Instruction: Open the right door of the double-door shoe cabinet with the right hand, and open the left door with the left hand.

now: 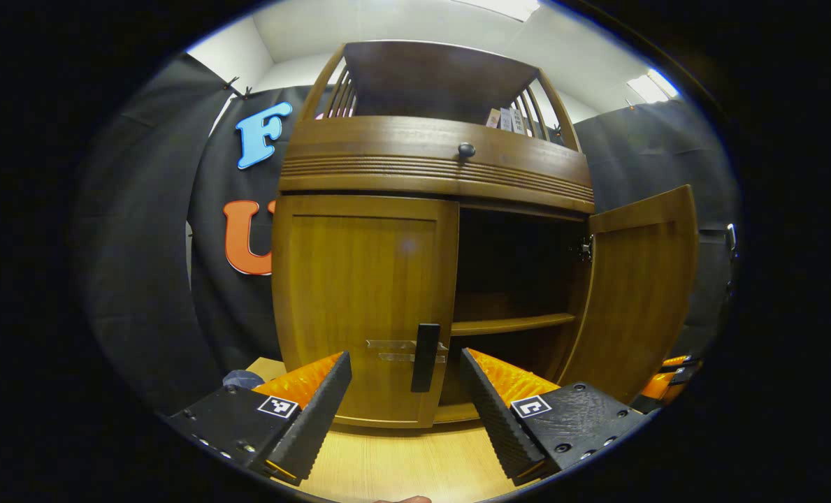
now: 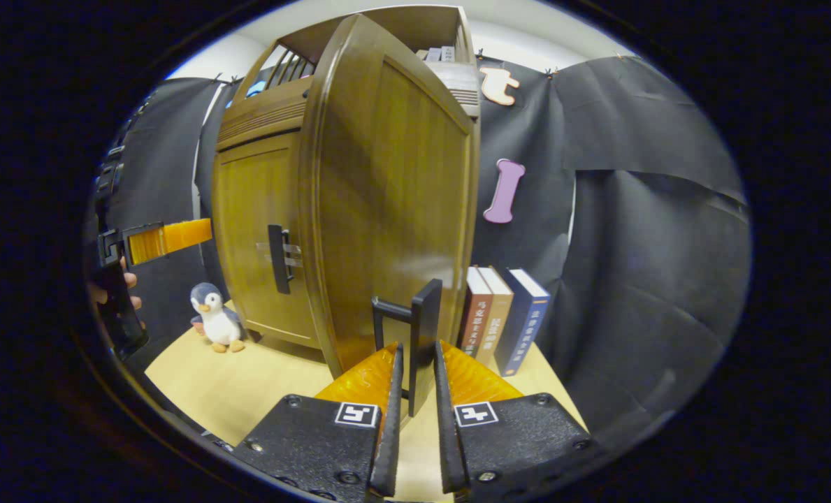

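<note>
Left gripper view: jaws wide apart, left gripper (image 1: 405,405) empty, aimed at the cabinet (image 1: 435,157). The left door (image 1: 363,307) is closed; its handle (image 1: 425,357) is a dark upright bar at the door's inner edge, dead ahead between the fingers and a bit beyond the tips, not touching. Long axis vertical, so the fingers would close on it from both sides. The right door (image 1: 635,293) is swung open at the cabinet's right side, shelf (image 1: 513,323) showing inside.

Right gripper view: jaws nearly together, right gripper (image 2: 415,370) clamped on the right door's handle (image 2: 422,328), both fingers pressing the upright bar. That door (image 2: 387,209) stands edge-on, swung out from the cabinet. Left of it, the closed left door (image 2: 258,237), its handle just beside the open door's edge; the left gripper is further left, near it. Books (image 2: 502,318) stand right of the cabinet, toy penguin (image 2: 214,316) at its left foot.

Judgement: right door done; left gripper is the nearer one for the left handle, needs a straight advance.
</note>
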Motion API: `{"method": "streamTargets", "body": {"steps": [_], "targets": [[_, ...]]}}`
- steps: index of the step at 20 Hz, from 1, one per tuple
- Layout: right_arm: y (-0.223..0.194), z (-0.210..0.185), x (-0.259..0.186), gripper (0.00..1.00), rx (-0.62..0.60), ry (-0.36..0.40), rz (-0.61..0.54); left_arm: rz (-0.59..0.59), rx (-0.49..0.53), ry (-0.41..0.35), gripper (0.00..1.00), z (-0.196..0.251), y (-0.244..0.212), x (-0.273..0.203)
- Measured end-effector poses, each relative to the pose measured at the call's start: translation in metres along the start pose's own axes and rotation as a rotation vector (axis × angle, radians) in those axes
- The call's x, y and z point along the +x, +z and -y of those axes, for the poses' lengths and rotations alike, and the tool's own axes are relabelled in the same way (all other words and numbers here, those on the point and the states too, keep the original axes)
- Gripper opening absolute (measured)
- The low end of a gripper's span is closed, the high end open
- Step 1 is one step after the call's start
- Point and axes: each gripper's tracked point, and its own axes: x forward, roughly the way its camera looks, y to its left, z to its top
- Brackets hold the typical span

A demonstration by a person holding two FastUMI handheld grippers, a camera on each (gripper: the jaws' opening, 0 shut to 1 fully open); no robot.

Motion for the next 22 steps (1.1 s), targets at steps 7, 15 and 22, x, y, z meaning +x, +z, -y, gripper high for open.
{"method": "streamTargets", "body": {"steps": [7, 15, 22], "targets": [[0.000, 0.024, -0.005, 0.22, 0.066, 0.014, 0.011, -0.058, 0.020, -0.009, 0.95, 0.015, -0.025, 0.047], [-0.002, 0.059, -0.011, 0.22, 0.091, -0.062, 0.032, -0.097, 0.018, 0.003, 0.95, 0.019, -0.046, 0.104], [-0.007, 0.083, -0.015, 0.22, 0.131, -0.096, 0.033, -0.120, 0.017, 0.027, 0.94, 0.014, -0.060, 0.135]]}}
